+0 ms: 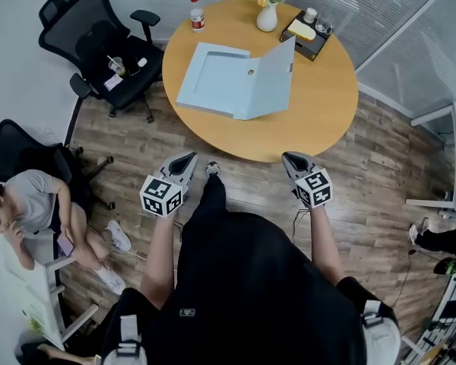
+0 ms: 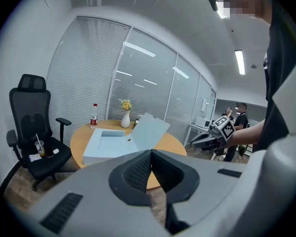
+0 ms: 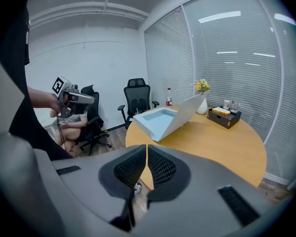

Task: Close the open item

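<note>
While both grippers sit over the wood floor (image 1: pixel 380 166) just short of the tabletop's near edge, lower centre of the head view, nothing is held. Left gripper (image 1: pixel 188 160): jaws fully together, empty. Right gripper (image 1: pixel 290 160): jaws together too, pads meeting, empty. The open item is a pale blue box file (image 1: pixel 213 78), upper centre of the frame on the round wooden tabletop (image 1: pixel 311 116), well apart from both grippers. Its base lies flat at left, and the lid (image 1: pixel 272 82) stands raised and tilted at right. Both gripper views show the file beyond the jaws. At the far rim are a water bottle (image 1: pixel 197 14), a white vase with flowers (image 1: pixel 267 12) and a black tray (image 1: pixel 308 38). A black office chair (image 1: pixel 99 44) is upper left and a seated person (image 1: pixel 38 204) lower left.
</note>
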A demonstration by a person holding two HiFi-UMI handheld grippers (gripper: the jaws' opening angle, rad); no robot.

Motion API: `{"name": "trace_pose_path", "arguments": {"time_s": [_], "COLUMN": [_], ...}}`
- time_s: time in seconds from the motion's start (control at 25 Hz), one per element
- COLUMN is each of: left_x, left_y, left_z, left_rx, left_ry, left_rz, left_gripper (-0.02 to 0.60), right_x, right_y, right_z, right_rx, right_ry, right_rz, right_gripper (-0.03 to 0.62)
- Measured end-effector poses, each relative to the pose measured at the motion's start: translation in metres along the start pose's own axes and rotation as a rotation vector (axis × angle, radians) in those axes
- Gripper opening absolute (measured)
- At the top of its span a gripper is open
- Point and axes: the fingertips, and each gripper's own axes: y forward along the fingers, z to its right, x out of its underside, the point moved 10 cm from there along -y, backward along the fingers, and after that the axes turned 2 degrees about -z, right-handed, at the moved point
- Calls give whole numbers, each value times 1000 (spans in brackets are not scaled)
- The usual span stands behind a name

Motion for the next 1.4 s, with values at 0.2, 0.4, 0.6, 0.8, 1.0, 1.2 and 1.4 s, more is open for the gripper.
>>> {"name": "trace_pose_path", "arguments": {"time_s": [0.2, 0.4, 0.6, 0.8, 1.0, 1.2, 1.4], "left_x": [-13, -41, -65, -69, -63, -53, -45], "left_y": [20, 52, 77, 87, 100, 121, 141], "left_z": [-54, -108, -153, -198, -244, -275, -291], "left_rx": [15, 35, 56, 67, 50, 80, 121], "left_ry": [-4, 19, 29, 6, -13, -36, -54], "left_rz": [-6, -23, -21, -33, -60, -123, -184], "left_gripper": [6, 6, 6, 6, 6, 6, 9], "right_x": [-19, -41, -53, -75, -85, -95, -119], "right_y": [32, 46, 53, 60, 69, 87, 102], "right_z": [11, 45, 82, 105, 120, 143, 167], "right_rx": [44, 140, 257, 333, 385, 398, 388], "right_ry": [20, 67, 120, 118, 147, 201, 149], "right_rz": [-21, -25, -36, -64, -90, -69, -70], "right_gripper": [8, 8, 8, 8, 8, 8, 8]}}
